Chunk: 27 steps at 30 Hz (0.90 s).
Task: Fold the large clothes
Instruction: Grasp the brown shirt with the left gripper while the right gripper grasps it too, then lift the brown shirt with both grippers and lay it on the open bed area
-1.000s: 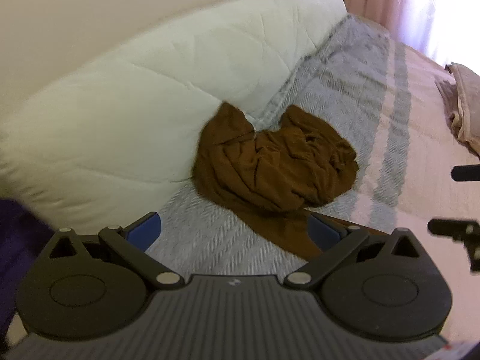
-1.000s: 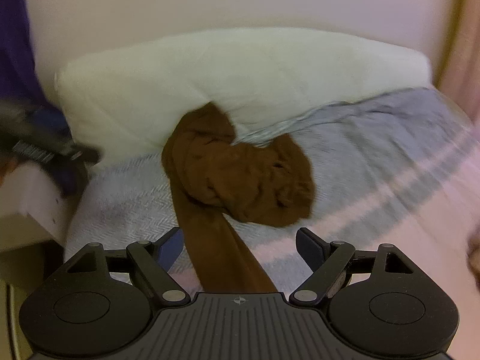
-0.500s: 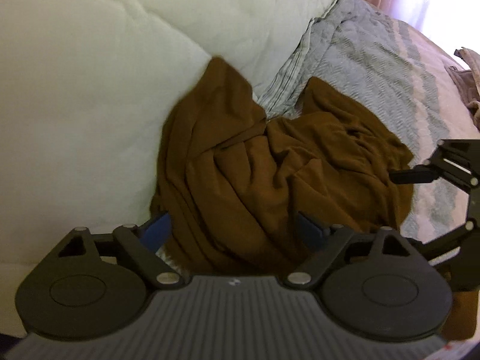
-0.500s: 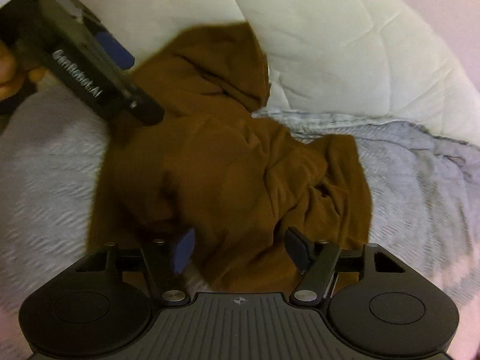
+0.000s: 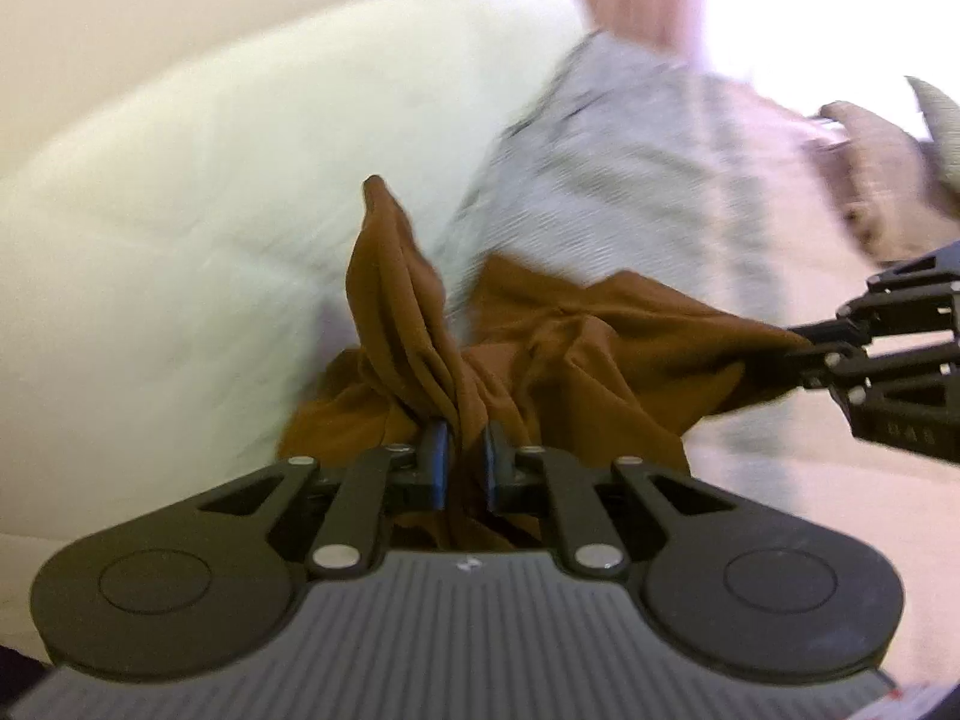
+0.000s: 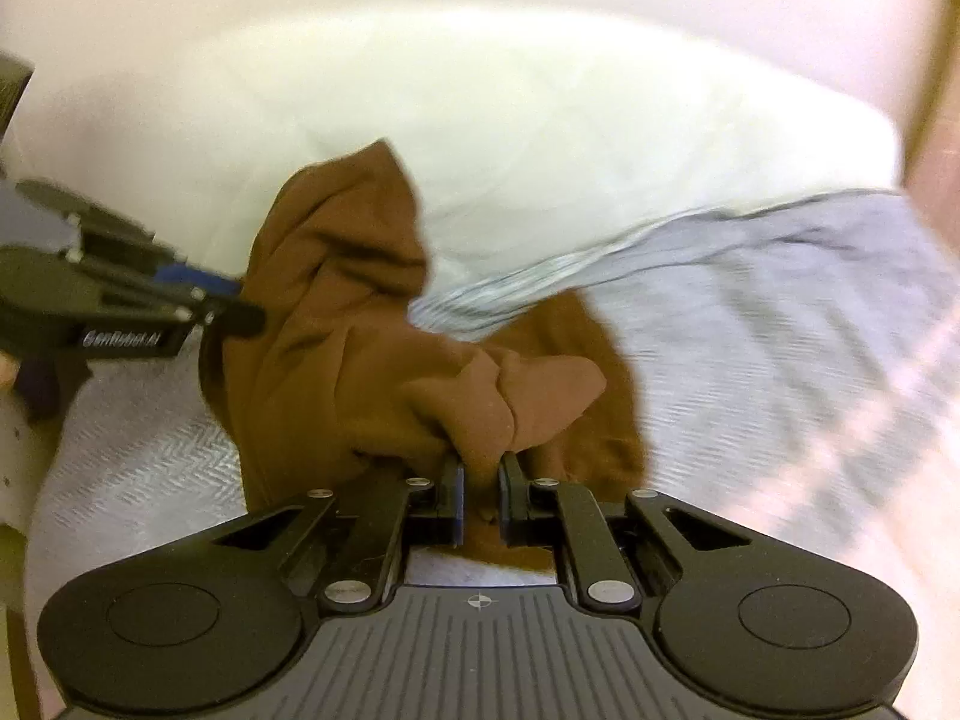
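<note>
On bed, both grippers [image 5: 463, 456] [image 6: 480, 483] clamped onto brown garment [image 5: 576, 354]

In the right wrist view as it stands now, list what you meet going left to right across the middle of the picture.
left gripper → brown garment → grey blanket

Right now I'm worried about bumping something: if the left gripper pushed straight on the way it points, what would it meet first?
The left gripper, its jaws just closed, already pinches the brown garment. Straight ahead lies more of that bunched cloth, then probably the white pillow behind it, though depth is unclear.
</note>
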Each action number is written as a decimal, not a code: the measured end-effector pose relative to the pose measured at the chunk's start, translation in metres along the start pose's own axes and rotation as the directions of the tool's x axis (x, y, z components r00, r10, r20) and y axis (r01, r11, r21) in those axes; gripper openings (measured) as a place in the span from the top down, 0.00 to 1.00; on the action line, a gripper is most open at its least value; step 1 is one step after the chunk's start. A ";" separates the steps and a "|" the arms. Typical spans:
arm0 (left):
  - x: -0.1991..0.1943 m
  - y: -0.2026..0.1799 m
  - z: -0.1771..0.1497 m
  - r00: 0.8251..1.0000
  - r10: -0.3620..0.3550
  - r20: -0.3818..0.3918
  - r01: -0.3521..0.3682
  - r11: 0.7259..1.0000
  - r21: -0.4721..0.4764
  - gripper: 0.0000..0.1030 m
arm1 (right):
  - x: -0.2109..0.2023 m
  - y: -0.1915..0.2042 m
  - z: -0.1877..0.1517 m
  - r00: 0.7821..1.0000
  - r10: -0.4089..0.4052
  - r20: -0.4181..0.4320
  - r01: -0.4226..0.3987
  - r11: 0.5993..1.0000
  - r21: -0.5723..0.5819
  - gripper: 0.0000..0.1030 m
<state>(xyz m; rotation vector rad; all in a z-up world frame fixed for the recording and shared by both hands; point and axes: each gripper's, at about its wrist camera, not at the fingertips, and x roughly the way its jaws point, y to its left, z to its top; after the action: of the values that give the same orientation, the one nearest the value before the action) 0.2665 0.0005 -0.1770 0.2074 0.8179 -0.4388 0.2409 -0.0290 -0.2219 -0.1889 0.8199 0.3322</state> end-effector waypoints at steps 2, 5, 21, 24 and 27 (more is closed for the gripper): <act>-0.033 -0.037 0.001 0.999 -0.046 0.029 0.046 0.999 0.026 0.92 | -0.050 -0.018 -0.017 0.998 -0.048 0.027 0.046 0.998 0.050 0.94; -0.089 -0.111 -0.004 0.989 -0.132 0.071 0.127 0.990 0.068 0.94 | -0.136 -0.049 -0.060 0.990 -0.130 0.062 0.121 0.983 0.136 0.94; -0.204 -0.415 -0.106 0.915 -0.382 -0.128 0.401 0.831 0.387 0.70 | -0.457 -0.176 -0.379 0.789 -0.563 -0.247 0.593 0.590 0.548 0.43; -0.177 -0.381 -0.117 0.945 -0.275 -0.177 0.324 0.862 0.390 0.59 | -0.447 -0.159 -0.387 0.824 -0.506 -0.254 0.546 0.592 0.592 0.41; -0.156 -0.343 -0.124 0.963 -0.194 -0.189 0.255 0.885 0.389 0.48 | -0.421 -0.145 -0.382 0.865 -0.428 -0.262 0.491 0.613 0.619 0.41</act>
<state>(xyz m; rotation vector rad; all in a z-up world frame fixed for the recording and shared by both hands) -0.0642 -0.2164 -0.1479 0.5442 0.8903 -0.8252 -0.2349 -0.3668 -0.1595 0.2754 0.8994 -0.4864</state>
